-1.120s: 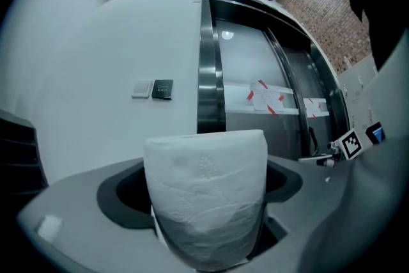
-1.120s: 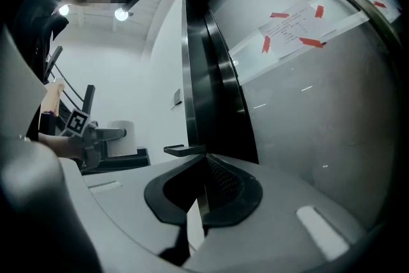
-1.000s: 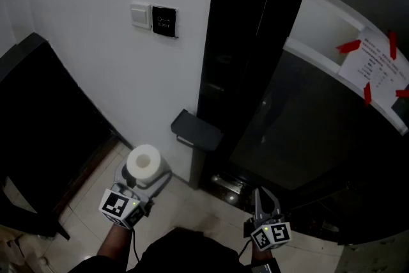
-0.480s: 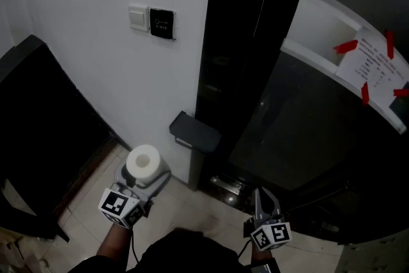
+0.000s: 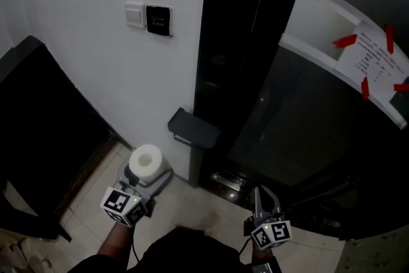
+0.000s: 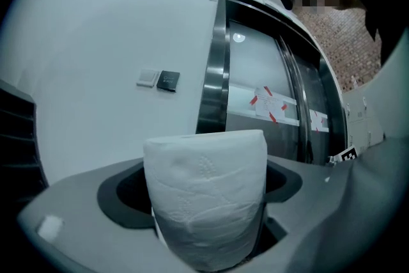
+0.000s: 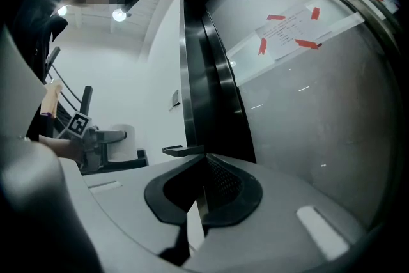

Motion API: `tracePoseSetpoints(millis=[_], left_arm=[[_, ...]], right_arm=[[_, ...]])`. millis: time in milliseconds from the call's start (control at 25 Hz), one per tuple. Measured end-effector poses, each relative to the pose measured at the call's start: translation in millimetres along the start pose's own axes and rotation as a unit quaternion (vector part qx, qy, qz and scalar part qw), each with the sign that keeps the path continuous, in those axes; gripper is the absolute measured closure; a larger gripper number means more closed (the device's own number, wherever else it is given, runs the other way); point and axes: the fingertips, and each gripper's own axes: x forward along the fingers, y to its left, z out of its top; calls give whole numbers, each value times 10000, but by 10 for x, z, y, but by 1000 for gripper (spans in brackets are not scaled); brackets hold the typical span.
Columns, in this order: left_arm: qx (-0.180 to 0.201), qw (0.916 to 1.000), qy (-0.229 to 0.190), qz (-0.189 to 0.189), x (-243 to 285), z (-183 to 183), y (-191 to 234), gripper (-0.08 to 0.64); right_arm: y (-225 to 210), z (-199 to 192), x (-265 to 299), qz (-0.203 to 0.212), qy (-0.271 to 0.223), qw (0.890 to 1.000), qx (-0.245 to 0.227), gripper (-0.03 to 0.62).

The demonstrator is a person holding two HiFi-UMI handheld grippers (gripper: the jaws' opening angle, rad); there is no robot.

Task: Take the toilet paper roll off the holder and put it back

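Note:
A white toilet paper roll (image 5: 146,162) stands upright between the jaws of my left gripper (image 5: 148,171), which is shut on its sides. In the left gripper view the roll (image 6: 206,188) fills the gap between the two grey jaws. The dark grey holder (image 5: 193,130) juts from the wall beside a black door frame, up and to the right of the roll, with a gap between them. My right gripper (image 5: 263,199) hangs low at the right, shut with nothing in it; its pads meet (image 7: 203,192). The right gripper view also shows the holder (image 7: 183,150) and the roll (image 7: 121,135).
Two switch plates (image 5: 148,18) sit on the white wall above the holder. A black frame (image 5: 236,54) and a dark glass door with a taped paper notice (image 5: 374,64) stand to the right. A large black object (image 5: 38,118) fills the left. Pale floor tiles (image 5: 179,201) lie below.
The left gripper and the roll have edged slightly towards the holder. The right gripper has stayed where it was.

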Motion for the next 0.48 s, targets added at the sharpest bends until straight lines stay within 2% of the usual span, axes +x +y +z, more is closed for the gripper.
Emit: tracePoseSetpoints(millis=[80,160,240,480], left_arm=[[-465,9988,-48,-151,65,-125,-61,84],[-1034,9940,-45,-364,155,-250,-185,84],[-1422,9882,40,-576,251,-371,-329,84],[-1792,9779,225,-1056,527,-545,-708,84]], right_arm=[[-30,6,-56,-63,2,10000,-8,578],[-77,19,-138,-165,-2,9999,-16,578],[-132,32,-236,-294,-6,9996,-27,578],[-318,70,-564,-711,-2,9975,-54,578]])
